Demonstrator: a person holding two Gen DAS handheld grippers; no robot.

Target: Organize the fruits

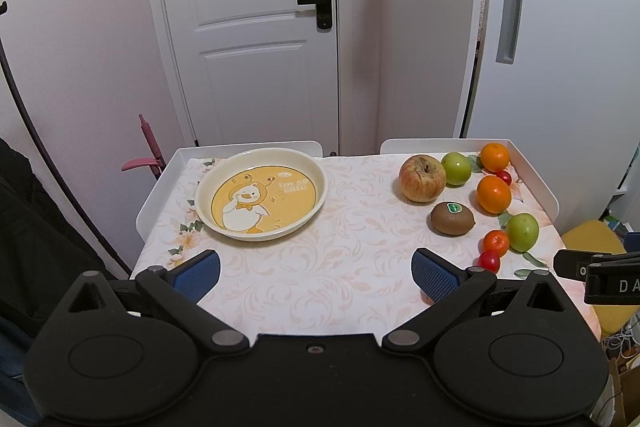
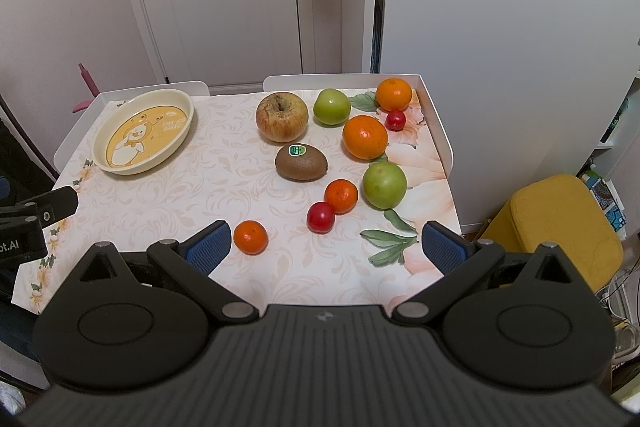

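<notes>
An empty cream plate (image 1: pixel 308 167) (image 2: pixel 182 107) with a yellow duck picture sits at the table's far left. Loose fruit lies on the right half: a red-yellow apple (image 2: pixel 282 117) (image 1: pixel 422 178), a kiwi (image 2: pixel 301 162) (image 1: pixel 453 218), green fruits (image 2: pixel 332 106) (image 2: pixel 384 185), oranges (image 2: pixel 365 137) (image 2: pixel 393 94), small tangerines (image 2: pixel 341 195) (image 2: pixel 250 237) and red cherry tomatoes (image 2: pixel 320 217) (image 2: pixel 395 119). My left gripper (image 1: pixel 316 273) hangs open over the near edge, below the plate. My right gripper (image 2: pixel 326 247) is open too, the nearest tangerine just beyond its left finger.
The table (image 2: pixel 248 279) has a floral cloth and a raised white rim (image 2: pixel 438 131) along the sides and back. Behind it stand a white door (image 1: pixel 256 27) and a cabinet (image 2: pixel 500 27). A yellow stool (image 2: pixel 564 227) stands to the right.
</notes>
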